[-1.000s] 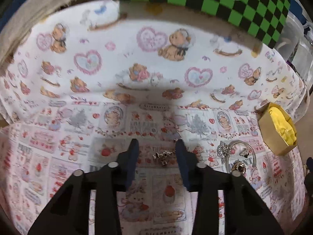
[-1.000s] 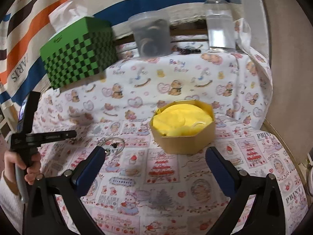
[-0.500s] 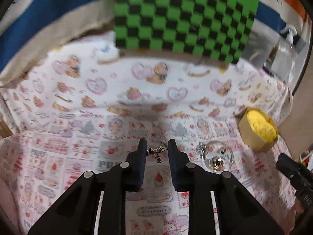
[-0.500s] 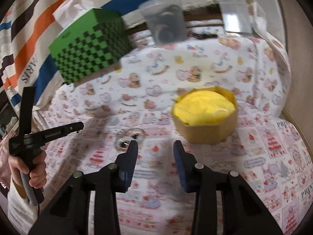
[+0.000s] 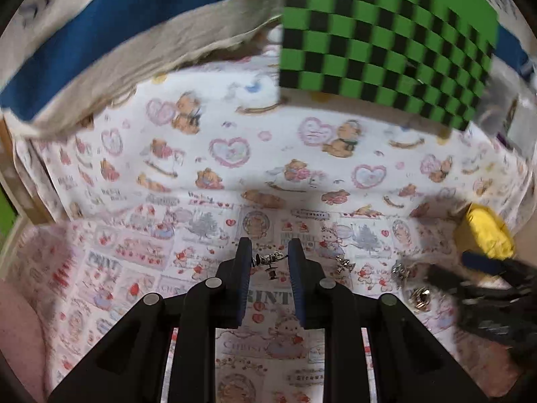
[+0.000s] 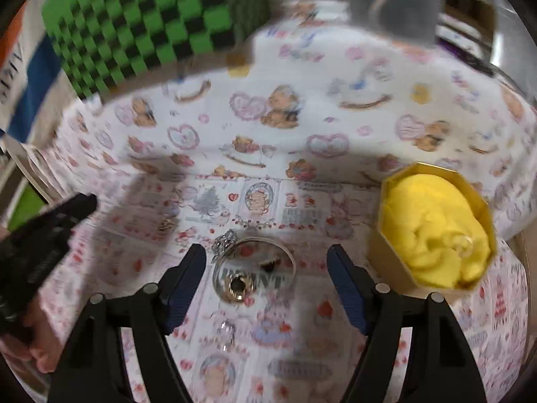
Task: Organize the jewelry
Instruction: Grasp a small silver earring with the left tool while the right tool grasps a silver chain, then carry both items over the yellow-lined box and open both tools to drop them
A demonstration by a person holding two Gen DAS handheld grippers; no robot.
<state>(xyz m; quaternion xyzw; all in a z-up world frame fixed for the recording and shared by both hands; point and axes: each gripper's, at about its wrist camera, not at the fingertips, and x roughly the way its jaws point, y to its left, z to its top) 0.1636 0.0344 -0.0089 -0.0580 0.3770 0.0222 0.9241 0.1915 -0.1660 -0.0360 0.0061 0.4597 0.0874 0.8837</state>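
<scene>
Two grippers are at work over the printed cloth (image 5: 235, 154). The left gripper (image 5: 270, 262) now has its jaws narrow around a small silver charm (image 5: 270, 259). One second ago the jaws stood wider on both sides of this piece; they have since come together, and the charm now looks pinched between the pads, perhaps a little above the cloth, though the blur makes this not certain. The view behind it has also tilted up, so the green checked box (image 5: 386, 33) fills more of the top.

The right gripper (image 6: 266, 268) has changed more. Half a second ago its jaws were narrow; now they stand wide and hold nothing, and they have come close over the bangle (image 6: 258, 262) with the gold ring (image 6: 237, 285) lying inside its loop. A small silver cluster (image 6: 225, 240) touches the bangle's left edge. The box (image 6: 389, 268) with yellow padding is just to the right, and none of these pieces is in it yet.

This probably means the left hand has its piece ready to carry to the box, while the right prepares to take the bangle or the ring.
</scene>
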